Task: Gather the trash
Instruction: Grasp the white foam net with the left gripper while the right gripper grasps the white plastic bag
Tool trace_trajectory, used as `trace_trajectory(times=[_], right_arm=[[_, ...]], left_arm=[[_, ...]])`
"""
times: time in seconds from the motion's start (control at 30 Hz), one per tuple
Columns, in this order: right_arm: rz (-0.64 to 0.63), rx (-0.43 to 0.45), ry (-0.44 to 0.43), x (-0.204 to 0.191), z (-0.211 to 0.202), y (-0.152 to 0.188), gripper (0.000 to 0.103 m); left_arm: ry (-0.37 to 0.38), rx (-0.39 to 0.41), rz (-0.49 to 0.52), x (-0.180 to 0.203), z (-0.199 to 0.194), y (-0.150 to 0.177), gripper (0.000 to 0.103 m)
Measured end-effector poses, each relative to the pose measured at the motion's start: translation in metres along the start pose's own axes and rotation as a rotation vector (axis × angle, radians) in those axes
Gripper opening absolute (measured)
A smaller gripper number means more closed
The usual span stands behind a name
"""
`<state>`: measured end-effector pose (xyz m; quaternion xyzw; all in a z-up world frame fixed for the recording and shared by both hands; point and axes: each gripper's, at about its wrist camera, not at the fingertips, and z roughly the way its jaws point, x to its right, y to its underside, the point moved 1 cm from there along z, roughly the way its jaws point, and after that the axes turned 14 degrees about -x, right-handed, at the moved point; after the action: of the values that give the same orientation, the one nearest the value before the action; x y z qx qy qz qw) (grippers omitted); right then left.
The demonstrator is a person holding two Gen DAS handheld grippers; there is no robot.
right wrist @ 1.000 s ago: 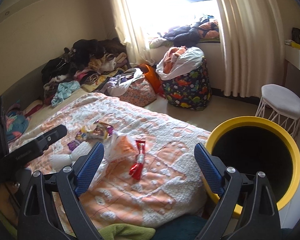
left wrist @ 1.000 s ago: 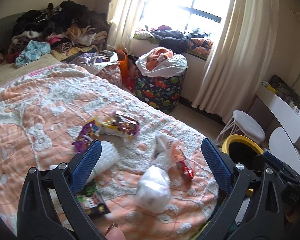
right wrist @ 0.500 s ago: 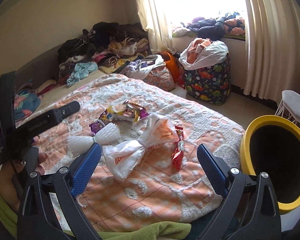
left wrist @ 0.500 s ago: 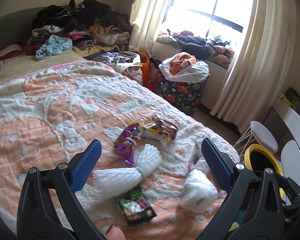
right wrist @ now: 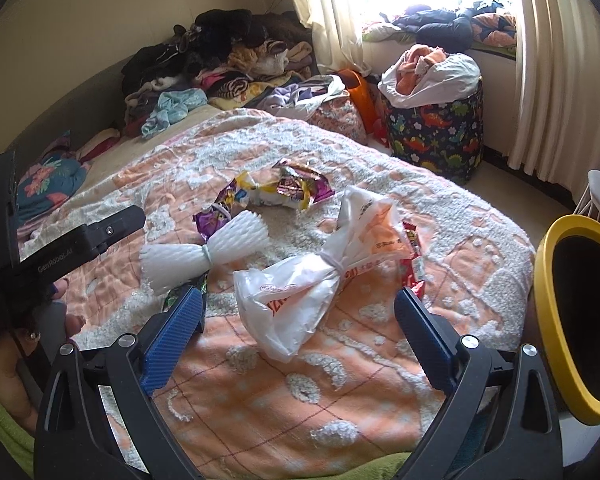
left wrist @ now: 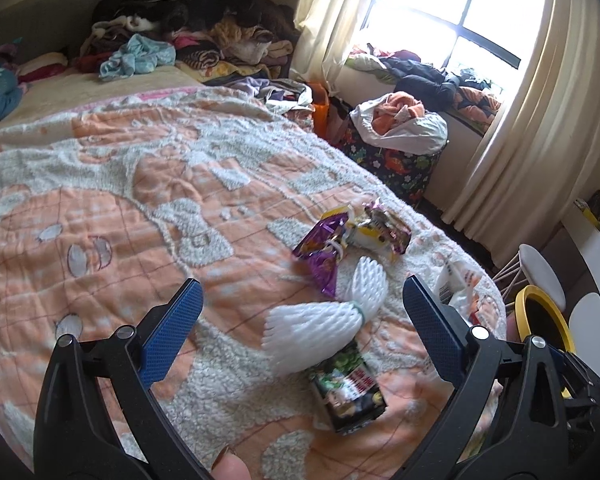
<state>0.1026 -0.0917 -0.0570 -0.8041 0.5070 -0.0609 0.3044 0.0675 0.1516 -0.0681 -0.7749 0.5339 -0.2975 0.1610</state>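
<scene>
Trash lies on the orange-and-white bedspread (left wrist: 100, 216). A white foam net (left wrist: 324, 316) tied in the middle lies just ahead of my open left gripper (left wrist: 300, 328); it also shows in the right wrist view (right wrist: 204, 252). A dark snack packet (left wrist: 350, 394) lies under its near end. Purple and yellow wrappers (left wrist: 352, 236) lie beyond. A knotted white plastic bag (right wrist: 320, 272) lies between the fingers of my open right gripper (right wrist: 300, 332), with a red wrapper (right wrist: 414, 260) beside it. A yellow-rimmed bin (right wrist: 580, 320) stands at the bed's right.
Piled clothes (left wrist: 188, 36) cover the bed's far end. A dinosaur-print basket (right wrist: 440, 128) full of laundry stands by the curtained window. A white stool (left wrist: 540, 276) and white desk (left wrist: 596, 248) stand right of the bin. The left gripper's body (right wrist: 60, 256) is at the right view's left.
Both grippers have swung left, from the bed's right edge and the bin toward the trash. The foam net now lies centred before the left gripper, the plastic bag before the right. Both stay open.
</scene>
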Motion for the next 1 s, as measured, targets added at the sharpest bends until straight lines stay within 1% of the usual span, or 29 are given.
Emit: trace_trajectory(times=[0.27,0.43,0.5,0.53,0.57,0.6,0.63,0.83,1.0], right_arm=[[0.015,-0.062,0.000,-0.003,0.027,-0.006,0.094],[0.044,-0.105,-0.013,0.003,0.042,-0.009,0.094],[0.052,-0.119,-0.041,0.005,0.047,-0.008,0.082],[0.056,-0.134,-0.059,0.007,0.049,-0.007,0.073],[0.060,-0.143,-0.070,0.009,0.051,-0.006,0.068],[0.066,-0.150,-0.087,0.011,0.052,-0.006,0.066],[0.069,-0.153,-0.099,0.011,0.053,-0.004,0.060],[0.057,-0.141,-0.114,0.011,0.047,0.001,0.054],[0.039,-0.134,-0.114,0.011,0.043,0.004,0.052]], left_arm=[[0.055,-0.066,-0.066,-0.018,0.016,0.008,0.091],[0.074,-0.092,-0.069,-0.015,0.023,0.014,0.080],[0.083,-0.095,-0.060,-0.013,0.024,0.014,0.075],[0.085,-0.096,-0.053,-0.011,0.025,0.015,0.072],[0.087,-0.098,-0.048,-0.010,0.025,0.015,0.071],[0.090,-0.099,-0.047,-0.009,0.026,0.015,0.067],[0.093,-0.101,-0.046,-0.009,0.026,0.016,0.064],[0.104,-0.110,-0.033,-0.005,0.028,0.017,0.051],[0.103,-0.126,-0.025,-0.003,0.031,0.017,0.047]])
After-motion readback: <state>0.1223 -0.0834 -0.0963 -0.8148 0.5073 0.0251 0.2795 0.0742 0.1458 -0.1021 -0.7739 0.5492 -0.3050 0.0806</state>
